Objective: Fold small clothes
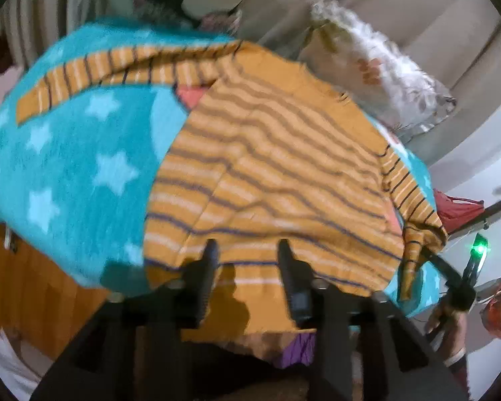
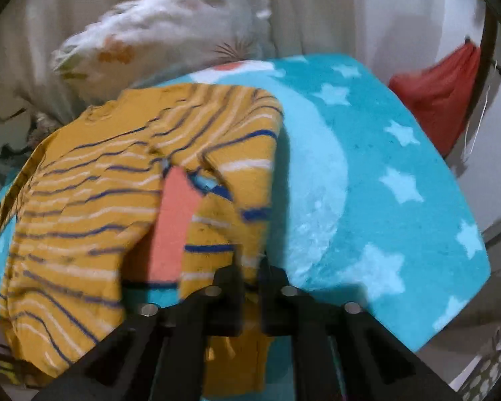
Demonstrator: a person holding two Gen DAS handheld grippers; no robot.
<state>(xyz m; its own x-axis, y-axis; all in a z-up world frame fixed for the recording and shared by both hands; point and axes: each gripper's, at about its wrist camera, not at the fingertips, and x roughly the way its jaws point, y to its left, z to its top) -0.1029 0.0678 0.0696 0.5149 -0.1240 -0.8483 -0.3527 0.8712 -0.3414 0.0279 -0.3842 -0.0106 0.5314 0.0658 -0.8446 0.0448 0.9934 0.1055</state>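
On the teal star blanket (image 1: 66, 153) lies the striped mustard jumper (image 1: 267, 173), soft, light knit that will sag and crease wherever I lift it. My right hand-held gripper (image 2: 250, 260) is pinched shut on its sleeve edge; my left hand-held gripper (image 1: 247, 250) hovers wide open over the hem, gripping nothing. Hems and seams give the firmest hold.

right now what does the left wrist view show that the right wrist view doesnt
Left wrist view only: the left gripper, open over the hem of the striped shirt, the shirt's left sleeve stretched over the star blanket, and a wooden bed frame.
Right wrist view only: the right gripper, shut on the shirt's right sleeve.
Both: shirt, blanket, floral pillow.
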